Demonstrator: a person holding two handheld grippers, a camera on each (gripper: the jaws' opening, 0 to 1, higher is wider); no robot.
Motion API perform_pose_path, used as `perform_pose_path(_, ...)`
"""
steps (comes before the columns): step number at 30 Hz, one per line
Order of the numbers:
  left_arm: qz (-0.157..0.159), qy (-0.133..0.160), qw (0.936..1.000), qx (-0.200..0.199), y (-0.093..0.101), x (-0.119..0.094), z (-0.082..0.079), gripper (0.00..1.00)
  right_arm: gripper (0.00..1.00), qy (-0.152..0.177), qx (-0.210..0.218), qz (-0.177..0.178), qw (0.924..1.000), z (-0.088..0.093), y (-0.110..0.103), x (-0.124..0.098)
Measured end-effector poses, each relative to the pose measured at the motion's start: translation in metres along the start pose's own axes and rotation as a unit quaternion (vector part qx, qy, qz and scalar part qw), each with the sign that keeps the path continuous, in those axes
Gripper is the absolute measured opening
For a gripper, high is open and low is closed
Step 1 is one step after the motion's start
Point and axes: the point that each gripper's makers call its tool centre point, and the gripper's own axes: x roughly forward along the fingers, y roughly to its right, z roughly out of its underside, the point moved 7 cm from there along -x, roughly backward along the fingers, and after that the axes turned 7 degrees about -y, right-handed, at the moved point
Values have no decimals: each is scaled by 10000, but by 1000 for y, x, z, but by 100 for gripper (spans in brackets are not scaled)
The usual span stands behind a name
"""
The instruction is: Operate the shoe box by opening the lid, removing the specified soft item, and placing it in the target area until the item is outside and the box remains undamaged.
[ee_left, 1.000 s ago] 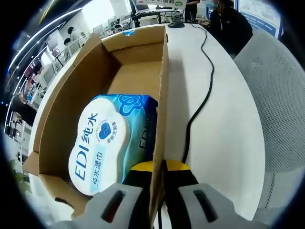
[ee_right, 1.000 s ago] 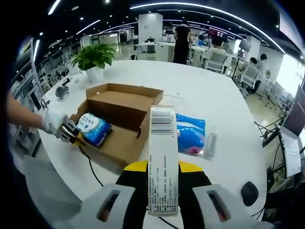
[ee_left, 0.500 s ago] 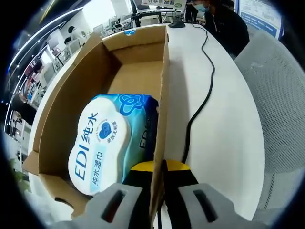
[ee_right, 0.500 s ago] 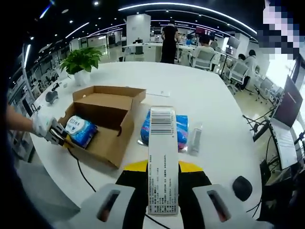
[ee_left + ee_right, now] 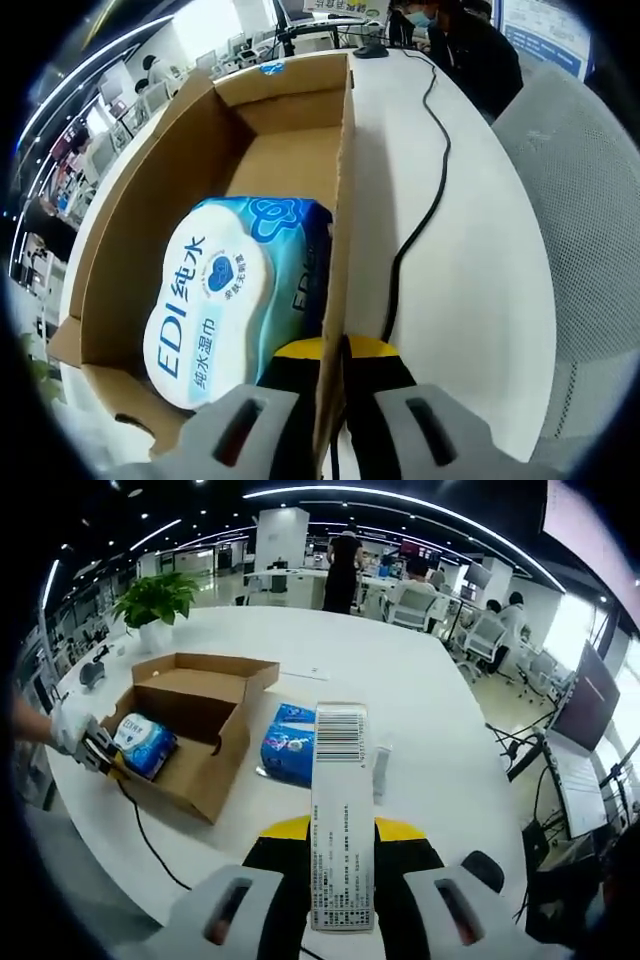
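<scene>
A broad white surface [image 5: 420,690] carries the things, and ahead of the right claw [image 5: 340,880] and off to its left the open cardboard shoe box [image 5: 190,730] sits directly on it, with a blue soft pack [image 5: 290,752] lying just beside the box on its right and a small clear bottle [image 5: 381,772] just right of that pack. Farther out to the left, a potted plant [image 5: 153,605] stands near the surface's far edge. A black cable [image 5: 420,200] lies on the surface just right of the box wall, running forward from beside the left claw [image 5: 335,400] towards a black mouse [image 5: 369,52] at the far end.
</scene>
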Motion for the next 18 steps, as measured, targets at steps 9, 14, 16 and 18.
perform_pose_path(9,0,-1,10000,-7,0,-1,-1,4,18,82,557,217,9982,9,28,6)
perform_pose_path(14,3,2,10000,2,0,-1,0,4,18,143,825,370,9958,14,45,11)
perform_pose_path(16,2,3,10000,3,0,-1,-1,4,18,100,769,487,9958,15,50,12)
perform_pose_path(18,1,3,10000,3,0,-1,-1,4,18,120,764,533,9956,16,54,13)
